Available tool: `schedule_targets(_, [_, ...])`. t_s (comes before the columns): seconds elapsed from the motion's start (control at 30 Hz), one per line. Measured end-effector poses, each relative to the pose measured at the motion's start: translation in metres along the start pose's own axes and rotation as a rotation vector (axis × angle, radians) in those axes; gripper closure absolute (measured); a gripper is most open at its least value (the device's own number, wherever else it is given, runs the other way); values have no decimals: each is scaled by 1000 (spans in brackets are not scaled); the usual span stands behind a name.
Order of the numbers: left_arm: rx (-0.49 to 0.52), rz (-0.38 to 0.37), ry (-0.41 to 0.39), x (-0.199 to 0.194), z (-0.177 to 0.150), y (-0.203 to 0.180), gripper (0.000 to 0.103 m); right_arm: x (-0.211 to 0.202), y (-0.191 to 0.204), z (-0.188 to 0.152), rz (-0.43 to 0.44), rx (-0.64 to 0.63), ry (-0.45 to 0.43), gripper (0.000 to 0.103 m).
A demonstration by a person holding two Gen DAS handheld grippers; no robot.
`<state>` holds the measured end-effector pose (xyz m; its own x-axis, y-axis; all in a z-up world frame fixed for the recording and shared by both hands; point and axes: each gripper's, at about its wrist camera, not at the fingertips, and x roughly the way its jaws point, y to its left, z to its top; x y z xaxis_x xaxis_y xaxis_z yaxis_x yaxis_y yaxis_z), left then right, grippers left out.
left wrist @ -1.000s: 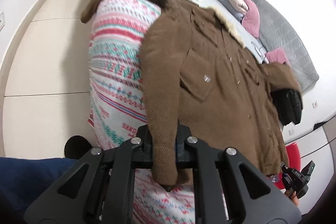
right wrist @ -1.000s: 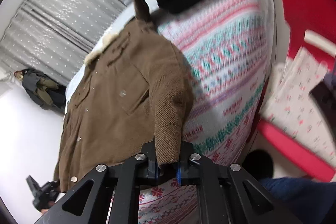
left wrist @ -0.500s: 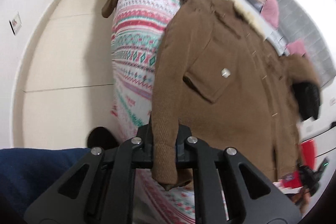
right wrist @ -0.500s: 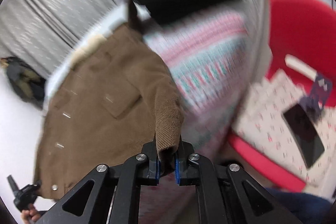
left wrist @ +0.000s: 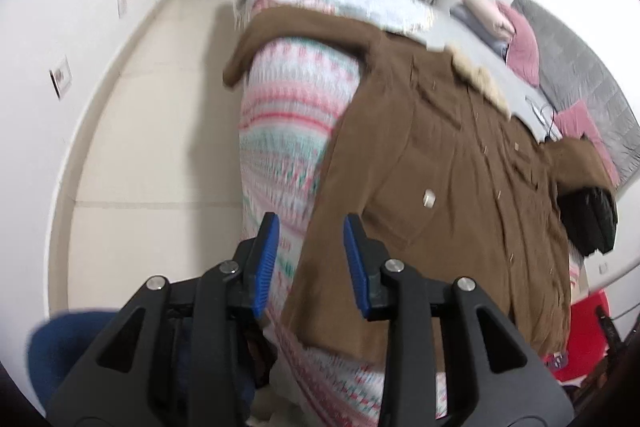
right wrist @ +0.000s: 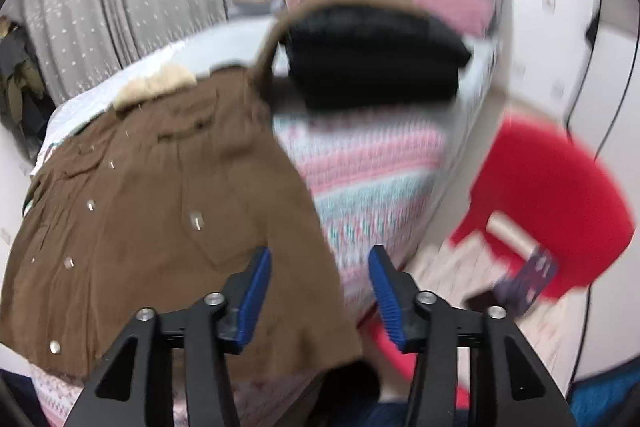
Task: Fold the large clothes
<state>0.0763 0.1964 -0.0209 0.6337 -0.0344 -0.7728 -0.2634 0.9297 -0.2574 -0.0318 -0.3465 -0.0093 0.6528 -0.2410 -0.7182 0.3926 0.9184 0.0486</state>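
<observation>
A brown coat (left wrist: 452,163) with a pale fur collar lies spread on the bed, front up, its hem hanging over the near edge. It also shows in the right wrist view (right wrist: 152,211). One sleeve reaches across the patterned blanket (left wrist: 288,115) toward the bed's left edge. My left gripper (left wrist: 308,259) is open and empty, just above the coat's lower left hem corner. My right gripper (right wrist: 320,291) is open and empty, above the coat's lower right hem corner.
A folded black garment (right wrist: 372,55) lies on the bed at the coat's right sleeve. Pink and grey pillows (left wrist: 516,31) sit at the headboard. A red stool (right wrist: 548,203) stands right of the bed. Beige tiled floor (left wrist: 148,147) lies to the left.
Both grippers have opened and let go of the coat's hem corners. The hem has dropped onto the bed's near edge. Both grippers have drawn back and tilted up.
</observation>
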Motion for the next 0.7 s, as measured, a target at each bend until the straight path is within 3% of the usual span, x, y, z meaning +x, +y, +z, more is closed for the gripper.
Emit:
schedule_targets(0.1, [58,-68,-3,5,30,-39,65,-1,31,27,83,-89,-22,47])
schedule_targets(0.17, [116,-99,3,18,51,-75,57,10,62,46,192,-164,-19,45])
schedule_targets(0.2, [149,-108,19,28,59,-94,56,23,86,57,269,-221,-4,40])
schedule_targets(0.27, [206,-123,40,48,70,-123,52,53,119,70,304,-298,51,37])
schedule_targets(0.4, [283,-34,65,108,89,-161,43,123,157,86,348,-329,215,37])
schedule_targets(0.47, [283,-12,109,141,94,-160,43,149,163,88,344,-322,270,37])
schedule_targets(0.57, [245,47,163,183,96,-143,43,175,169,87,262,-350,297,37])
schedule_targets(0.63, [223,86,201,200,97,-130,43,192,157,85,212,-338,340,37])
schedule_targets(0.7, [187,73,251,212,97,-119,43,206,140,83,172,-294,400,37])
